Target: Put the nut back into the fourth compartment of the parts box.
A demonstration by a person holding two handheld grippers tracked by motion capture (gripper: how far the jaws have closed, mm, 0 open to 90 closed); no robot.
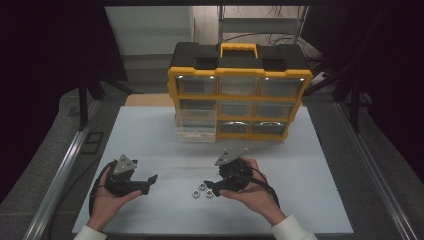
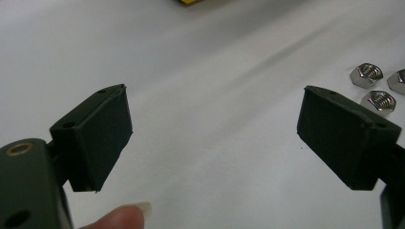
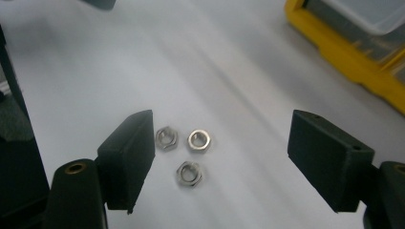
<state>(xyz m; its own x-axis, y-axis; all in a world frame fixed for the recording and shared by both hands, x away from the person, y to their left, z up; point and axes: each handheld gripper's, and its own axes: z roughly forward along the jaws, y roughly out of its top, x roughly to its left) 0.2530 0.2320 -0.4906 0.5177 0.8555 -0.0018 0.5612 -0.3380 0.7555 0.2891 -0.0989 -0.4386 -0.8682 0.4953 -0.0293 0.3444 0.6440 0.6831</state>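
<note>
Right tool (image 3: 219,157) stands wide, empty, over three nuts (image 3: 188,155) at lower centre; left tool (image 2: 215,138) wide, empty.

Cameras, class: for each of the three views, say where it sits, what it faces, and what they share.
High view: above the table, facing the yellow drawer organizer; both hands, left gripper, right gripper.
Left gripper view: on the left gripper, between open jaws, table; a fingertip.
Right gripper view: on the right gripper, open jaws.
Shared: three hex nuts.
</note>
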